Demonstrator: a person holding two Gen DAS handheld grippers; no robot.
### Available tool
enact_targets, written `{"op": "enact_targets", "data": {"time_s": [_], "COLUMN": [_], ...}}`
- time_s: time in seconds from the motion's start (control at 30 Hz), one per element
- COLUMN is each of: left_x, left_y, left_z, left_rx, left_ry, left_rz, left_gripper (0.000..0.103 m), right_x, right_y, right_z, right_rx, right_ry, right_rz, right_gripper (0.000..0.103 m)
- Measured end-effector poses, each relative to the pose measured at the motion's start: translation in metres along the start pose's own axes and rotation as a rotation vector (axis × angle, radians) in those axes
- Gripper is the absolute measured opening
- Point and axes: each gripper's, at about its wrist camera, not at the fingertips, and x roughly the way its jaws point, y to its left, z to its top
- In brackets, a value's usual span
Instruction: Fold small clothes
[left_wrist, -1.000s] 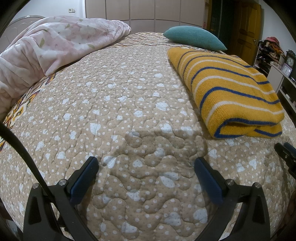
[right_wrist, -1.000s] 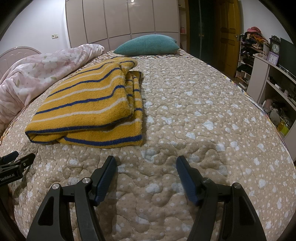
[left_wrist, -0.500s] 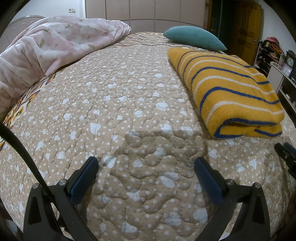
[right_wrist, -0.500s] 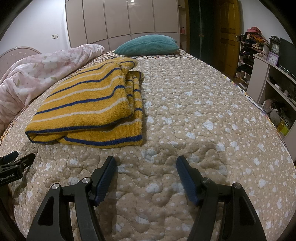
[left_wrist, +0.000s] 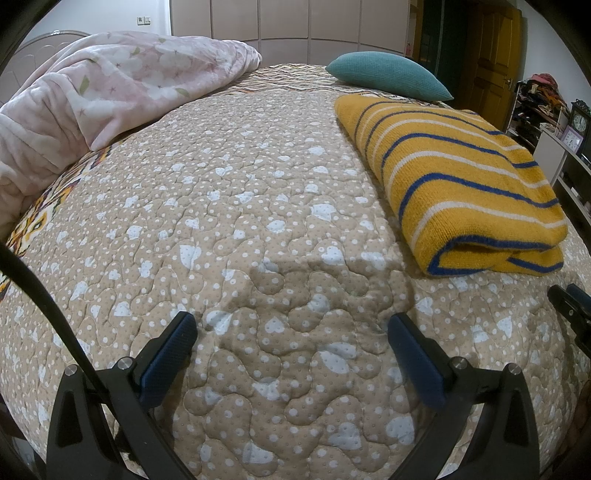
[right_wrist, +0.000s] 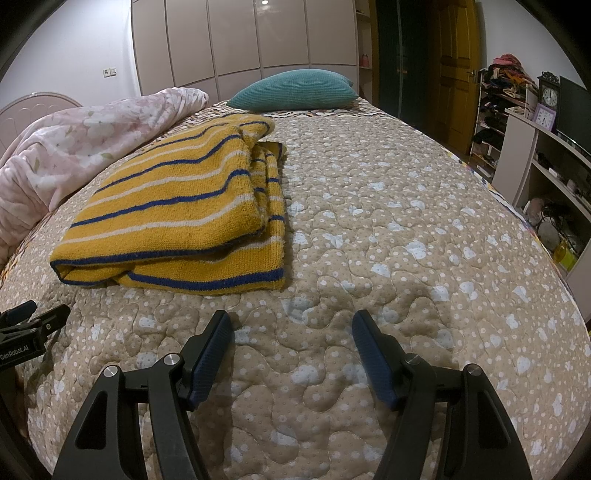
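Note:
A yellow knit garment with blue and white stripes (left_wrist: 461, 177) lies folded on the beige quilted bedspread (left_wrist: 240, 206). It shows at the right in the left wrist view and at the left in the right wrist view (right_wrist: 184, 206). My left gripper (left_wrist: 291, 328) is open and empty, low over the bedspread, left of the garment's near end. My right gripper (right_wrist: 291, 325) is open and empty, just in front of the garment's near right corner. Each gripper's tip shows at the edge of the other's view.
A pink floral duvet (left_wrist: 103, 92) is bunched at the back left. A teal pillow (right_wrist: 291, 90) lies at the head of the bed. Shelves with clocks and clutter (right_wrist: 532, 122) stand beyond the bed's right edge, near a wooden door (right_wrist: 454, 66).

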Motion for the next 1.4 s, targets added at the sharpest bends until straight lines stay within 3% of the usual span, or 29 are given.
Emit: {"op": "enact_targets", "data": {"time_s": [0.73,0.83,0.9,1.03,1.07,1.2,1.27,1.3,1.33,1.37,1.4], "left_x": [-0.001,-0.003,-0.008,-0.032,-0.035,-0.003,0.020,0.030,0.042,0.048,0.047], "left_y": [0.001,0.003,0.006,0.012,0.011,-0.017,-0.034,-0.040,-0.048,-0.053,-0.057], "left_z": [-0.001,0.001,0.005,0.024,0.029,0.064,0.073,0.075,0.077,0.079,0.082], "left_rx": [-0.002,-0.007,-0.021,-0.130,-0.139,-0.126,-0.137,-0.139,-0.136,-0.140,-0.149], "left_ry": [-0.003,0.013,0.038,0.004,-0.004,0.085,0.151,0.188,0.233,0.240,0.225], "left_rz": [-0.002,-0.028,-0.080,-0.325,-0.353,-0.469,-0.533,-0.560,-0.563,-0.538,-0.537], "left_gripper": [0.103,0.103,0.102,0.100,0.100,0.100,0.093,0.065,0.051,0.050,0.040], "right_x": [0.000,0.000,0.001,0.000,0.000,-0.001,0.000,0.000,0.000,0.000,0.000], "right_y": [0.000,0.000,0.000,0.000,0.000,0.000,0.000,0.000,0.000,0.000,0.000], "right_z": [-0.001,-0.001,-0.001,-0.001,-0.001,0.000,0.001,0.001,0.001,0.001,0.001], "right_rx": [-0.001,-0.003,-0.004,-0.001,-0.001,0.000,0.000,0.000,0.000,0.000,-0.001], "right_ry": [-0.002,-0.001,0.000,-0.003,-0.003,-0.002,-0.003,-0.003,-0.004,-0.003,-0.003], "right_rz": [0.002,0.000,0.000,0.003,0.005,0.016,0.018,0.017,0.017,0.016,0.016], "right_gripper": [0.073,0.073,0.073,0.073,0.074,0.076,0.076,0.076,0.076,0.076,0.076]}}
